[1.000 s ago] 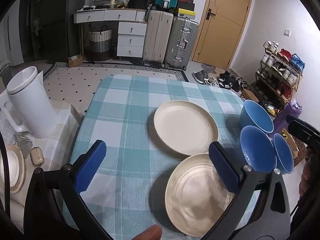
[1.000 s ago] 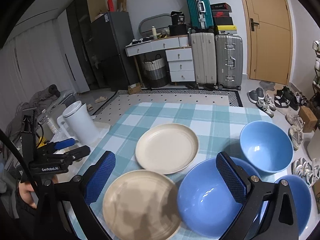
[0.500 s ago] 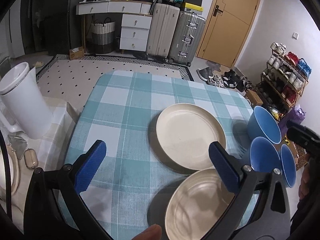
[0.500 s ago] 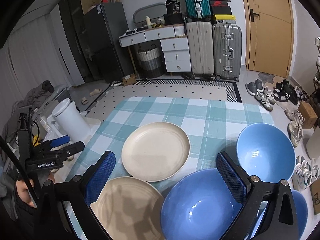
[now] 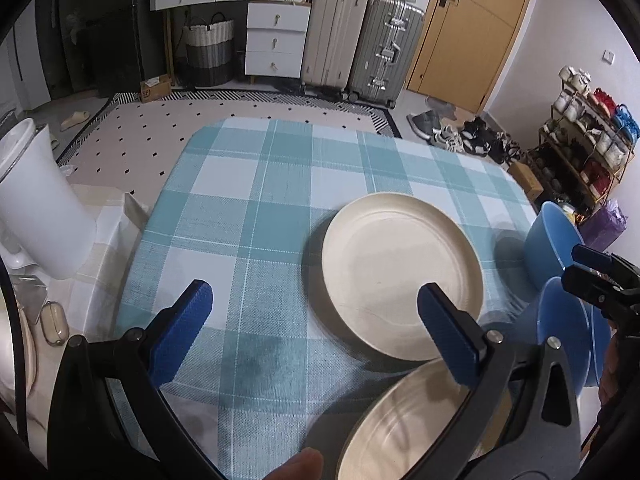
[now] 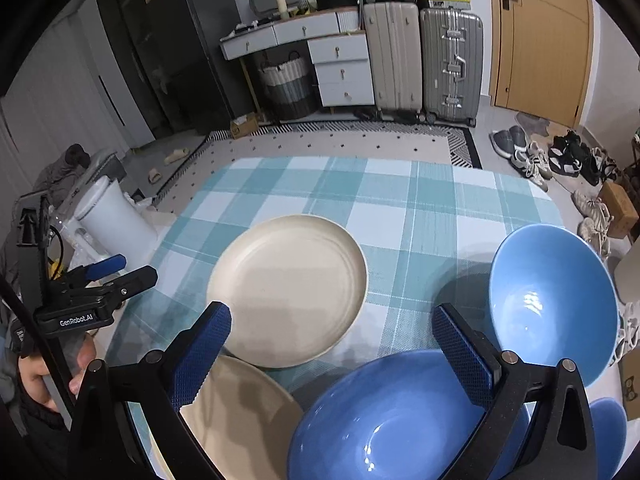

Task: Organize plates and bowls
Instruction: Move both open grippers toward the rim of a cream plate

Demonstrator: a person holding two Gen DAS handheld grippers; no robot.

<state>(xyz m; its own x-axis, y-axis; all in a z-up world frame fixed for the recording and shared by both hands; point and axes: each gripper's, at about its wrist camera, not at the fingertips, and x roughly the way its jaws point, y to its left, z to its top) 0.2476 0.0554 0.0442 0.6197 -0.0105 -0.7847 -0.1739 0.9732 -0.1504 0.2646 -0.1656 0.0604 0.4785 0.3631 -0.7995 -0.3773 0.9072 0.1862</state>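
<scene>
The left gripper [image 5: 312, 332] hangs above the near left part of the table [image 5: 248, 184] with its blue-padded jaws spread wide and nothing between them. The right gripper [image 6: 332, 348] is also wide apart and empty, above the near right part.

There are two cream plates. The far plate [image 6: 288, 288] lies flat near the middle of the checked tablecloth. The near plate [image 6: 236, 412] lies at the near edge, and its rim is just beside the far plate; I cannot tell if they touch.

There are three blue bowls, all along the right edge. The big near bowl [image 6: 392, 420] sits under the right gripper, just beside the near plate. A second bowl [image 6: 552, 304] stands behind it. The third bowl [image 6: 608, 428] is at the near right corner, mostly hidden.

A white bin [image 5: 36, 208] stands beyond the left edge.
</scene>
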